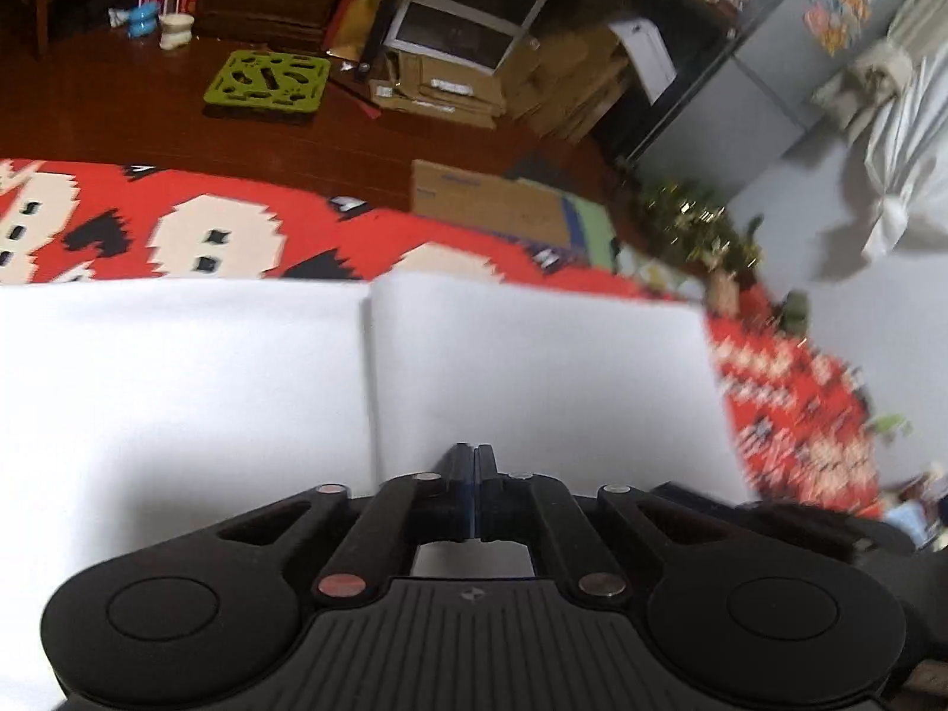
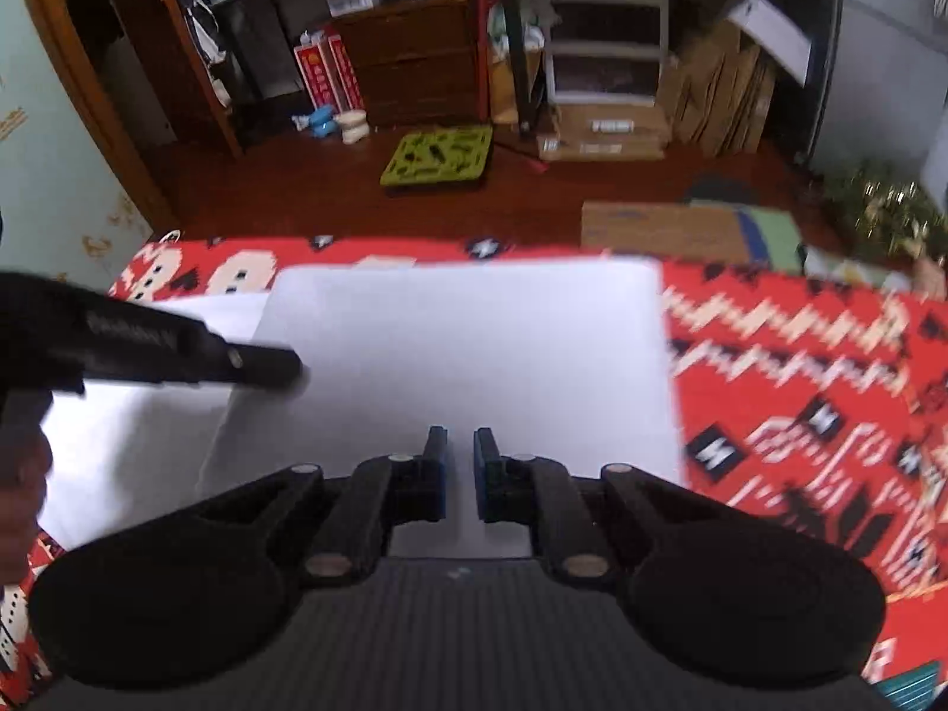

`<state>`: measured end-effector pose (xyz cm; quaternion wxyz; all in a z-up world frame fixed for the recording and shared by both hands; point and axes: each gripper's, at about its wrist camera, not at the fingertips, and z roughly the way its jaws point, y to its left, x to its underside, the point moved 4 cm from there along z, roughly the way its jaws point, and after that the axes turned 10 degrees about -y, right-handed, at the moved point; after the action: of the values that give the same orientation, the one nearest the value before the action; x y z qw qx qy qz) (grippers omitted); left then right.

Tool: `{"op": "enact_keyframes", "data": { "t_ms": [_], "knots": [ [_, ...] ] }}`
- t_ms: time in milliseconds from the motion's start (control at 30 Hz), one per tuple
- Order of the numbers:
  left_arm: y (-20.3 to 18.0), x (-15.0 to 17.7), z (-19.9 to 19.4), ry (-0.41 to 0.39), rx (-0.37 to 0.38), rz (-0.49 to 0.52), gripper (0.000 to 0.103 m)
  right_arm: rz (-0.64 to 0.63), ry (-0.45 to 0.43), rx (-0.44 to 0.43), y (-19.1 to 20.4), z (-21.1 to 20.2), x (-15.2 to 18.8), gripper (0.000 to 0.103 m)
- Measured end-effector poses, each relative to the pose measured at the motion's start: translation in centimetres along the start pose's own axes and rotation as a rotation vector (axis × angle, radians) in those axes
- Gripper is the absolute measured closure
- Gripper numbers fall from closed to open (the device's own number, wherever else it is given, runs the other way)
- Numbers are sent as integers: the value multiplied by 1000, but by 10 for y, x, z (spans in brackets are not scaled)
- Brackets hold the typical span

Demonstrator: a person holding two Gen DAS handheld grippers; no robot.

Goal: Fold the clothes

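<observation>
A white garment [image 1: 533, 367] lies folded flat on a red patterned blanket [image 1: 379, 225]. One layer overlaps another, with a straight fold edge running down its middle. My left gripper [image 1: 471, 456] is shut, its blue pads pressed together just above the white cloth; I see no cloth between them. In the right wrist view the garment [image 2: 474, 343] fills the centre, and the left gripper [image 2: 278, 367] reaches in from the left with its tip over the upper layer's left edge. My right gripper [image 2: 459, 444] is open by a narrow gap above the cloth's near part, holding nothing.
The blanket [image 2: 800, 355] extends to the right. Beyond its far edge is a dark wooden floor with a cardboard box [image 2: 657, 231], a green mat [image 2: 438, 154], shelves and stacked cartons. A hand [image 2: 18, 474] shows at the left edge.
</observation>
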<state>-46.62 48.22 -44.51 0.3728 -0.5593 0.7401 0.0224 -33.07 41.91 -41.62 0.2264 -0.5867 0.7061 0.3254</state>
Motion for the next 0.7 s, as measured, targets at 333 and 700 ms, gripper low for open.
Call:
{"op": "enact_keyframes", "data": {
  "t_ms": [333, 700],
  "knots": [
    [9, 7, -20, 20, 40, -10, 101, -104, 49, -14, 1, -20, 32, 92],
    [9, 26, -26, 28, 85, 83, 100, -160, 13, -96, 51, 14, 21, 93]
  ]
}}
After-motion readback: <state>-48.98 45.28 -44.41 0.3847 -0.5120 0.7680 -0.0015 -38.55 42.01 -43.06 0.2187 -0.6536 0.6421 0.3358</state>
